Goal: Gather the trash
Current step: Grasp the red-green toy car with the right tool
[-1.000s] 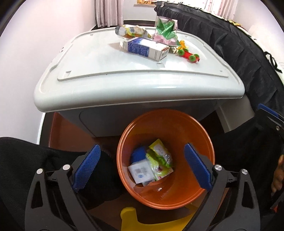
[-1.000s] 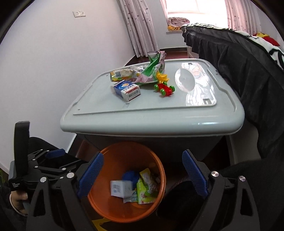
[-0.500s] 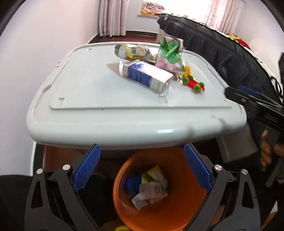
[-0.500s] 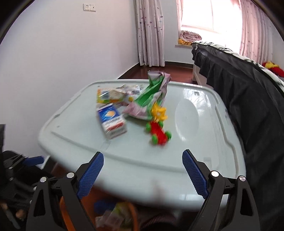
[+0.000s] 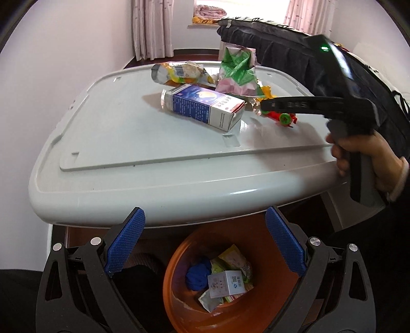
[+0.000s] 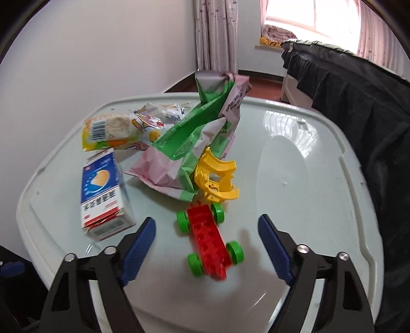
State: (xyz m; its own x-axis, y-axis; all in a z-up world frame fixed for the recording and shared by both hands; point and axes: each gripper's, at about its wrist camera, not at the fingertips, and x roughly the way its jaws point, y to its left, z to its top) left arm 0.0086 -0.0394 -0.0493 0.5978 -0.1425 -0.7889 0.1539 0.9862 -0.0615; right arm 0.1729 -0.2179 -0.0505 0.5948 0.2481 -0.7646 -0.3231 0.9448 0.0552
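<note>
Two grippers: left gripper (image 5: 205, 246) apart, empty, above orange bin (image 5: 179, 294); right gripper (image 6: 206, 246) closing, nothing clamped, red toy car (image 6: 210, 243) between; trash carton (image 6: 102, 194) at ten o'clock.

White walls (image 6: 102, 51), curtained window (image 6: 307, 15)

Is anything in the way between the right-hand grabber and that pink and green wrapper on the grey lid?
Yes. The red toy car with green wheels and its yellow curved piece sit directly between the right gripper, whose jaws are closing, and the crumpled pink and green wrapper. The blue and white carton lies off to the side.
</note>
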